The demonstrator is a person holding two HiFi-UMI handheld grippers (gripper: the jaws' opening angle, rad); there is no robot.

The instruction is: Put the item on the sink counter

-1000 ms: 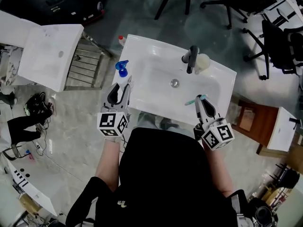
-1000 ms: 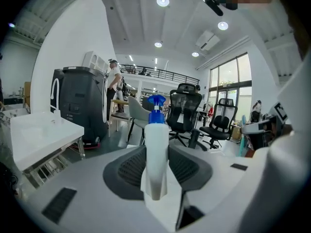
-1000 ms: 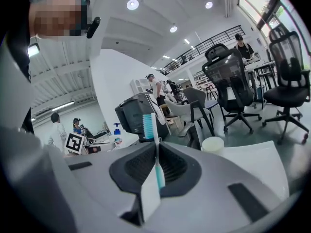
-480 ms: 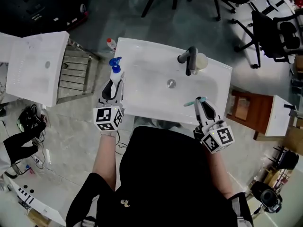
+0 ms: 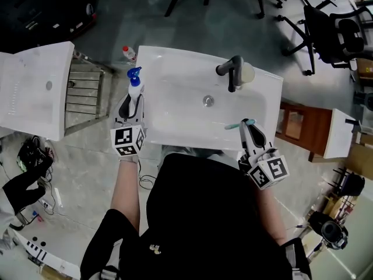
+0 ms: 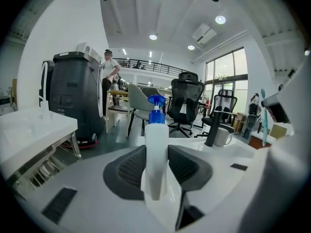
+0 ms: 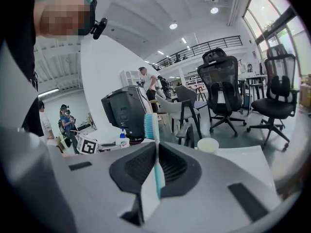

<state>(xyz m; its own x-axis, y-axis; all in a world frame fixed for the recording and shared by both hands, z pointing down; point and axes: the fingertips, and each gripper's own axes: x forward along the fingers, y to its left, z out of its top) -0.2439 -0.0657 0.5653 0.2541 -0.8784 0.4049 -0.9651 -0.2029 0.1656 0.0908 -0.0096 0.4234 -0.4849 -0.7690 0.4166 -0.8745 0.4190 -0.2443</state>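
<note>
Black shirt [image 5: 198, 214]; grey left gripper [image 5: 132, 100] and right gripper [image 5: 246, 125] bear black-and-white marker cubes [image 5: 127, 142].

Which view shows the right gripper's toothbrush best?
The right gripper view: the toothbrush stands upright, pinched between the fingers, bristle head clear. The head view shows only its teal end poking past the right gripper over the sink. The left gripper view shows at most a thin teal sliver at its right edge.

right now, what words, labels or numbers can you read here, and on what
No text can be read anywhere.
Spray bottle: no print that can be read.
Toothbrush: no print shows.
Small bottle on the floor: label too small to read.
Left cube, right cube: square patterns, no letters.
</note>
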